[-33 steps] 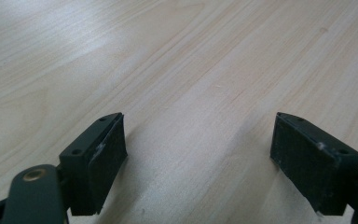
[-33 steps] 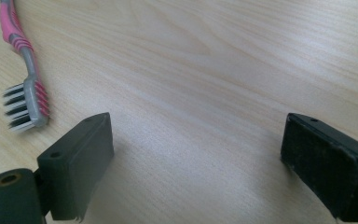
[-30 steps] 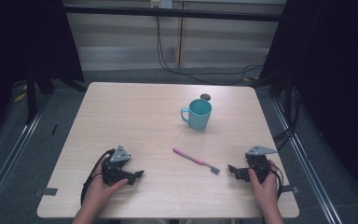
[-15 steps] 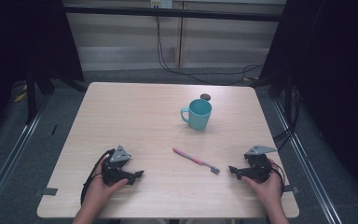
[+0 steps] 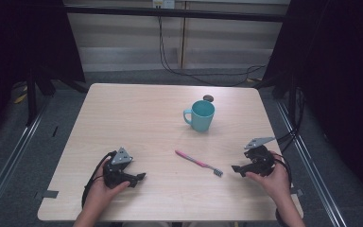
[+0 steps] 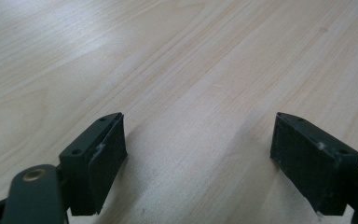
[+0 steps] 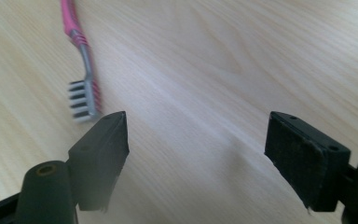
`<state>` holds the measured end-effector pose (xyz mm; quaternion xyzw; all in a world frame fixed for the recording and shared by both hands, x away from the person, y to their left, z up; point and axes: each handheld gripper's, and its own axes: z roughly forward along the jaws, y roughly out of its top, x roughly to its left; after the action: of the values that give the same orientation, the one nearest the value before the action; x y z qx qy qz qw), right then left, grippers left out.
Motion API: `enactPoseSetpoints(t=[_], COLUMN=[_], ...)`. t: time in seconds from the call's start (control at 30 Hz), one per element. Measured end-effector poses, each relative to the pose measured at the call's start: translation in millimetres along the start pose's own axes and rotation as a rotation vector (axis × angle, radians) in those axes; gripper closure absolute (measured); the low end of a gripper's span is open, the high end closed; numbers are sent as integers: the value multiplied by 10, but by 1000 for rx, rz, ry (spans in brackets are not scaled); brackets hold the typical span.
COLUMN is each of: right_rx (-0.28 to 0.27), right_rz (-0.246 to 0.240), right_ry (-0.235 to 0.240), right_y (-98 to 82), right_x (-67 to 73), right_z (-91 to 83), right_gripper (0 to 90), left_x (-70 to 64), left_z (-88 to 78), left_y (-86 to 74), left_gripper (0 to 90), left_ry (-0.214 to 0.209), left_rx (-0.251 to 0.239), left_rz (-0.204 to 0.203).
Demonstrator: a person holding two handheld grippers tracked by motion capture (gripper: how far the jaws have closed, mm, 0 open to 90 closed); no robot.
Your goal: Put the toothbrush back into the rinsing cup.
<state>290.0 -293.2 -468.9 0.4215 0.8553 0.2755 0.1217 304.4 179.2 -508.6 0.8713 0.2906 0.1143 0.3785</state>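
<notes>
Table: pale wood with fine grain, bare between the jaws in both gripper views.
Toothbrush: pink, lies flat near the middle front of the table, bristle end toward the right gripper.
Cup: teal, upright, behind the toothbrush, well apart from both grippers.
Right gripper: jaws wide apart but just been closing a little, nothing between them; bristles just beside its one jaw.
Left gripper: jaws apart, over bare wood.
Room: grey floor, dark curtains at both sides, cables hanging on the back wall.
</notes>
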Motion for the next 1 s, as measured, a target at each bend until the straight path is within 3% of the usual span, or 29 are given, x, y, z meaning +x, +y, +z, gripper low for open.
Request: enactPoseSetpoints(t=[0.07,0.17,0.4,0.5,0.53,0.7,1.0], right_rx=[8,53,123,132,126,177,248], right_rz=[-2,-54,-82,-96,-114,-151,-168], right_ry=[3,-2,3,3,22,19,64], right_y=[27,160,339,382,434,540,713], right_x=[3,41,105,115,135,203,291], right_z=[-6,-8,11,9,1,19,108], right_gripper=[212,218,229,230,237,252,277], left_x=[1,0,1,1,1,1,1], left_z=[0,0,0,0,0,0,0], left_y=[0,0,0,0,0,0,0], left_gripper=[179,178,177,177,177,177,176], left_ry=[-1,-1,-2,-2,-1,-2,-2], left_rx=[0,0,0,1,1,1,1], left_rz=[0,0,0,0,1,0,0])
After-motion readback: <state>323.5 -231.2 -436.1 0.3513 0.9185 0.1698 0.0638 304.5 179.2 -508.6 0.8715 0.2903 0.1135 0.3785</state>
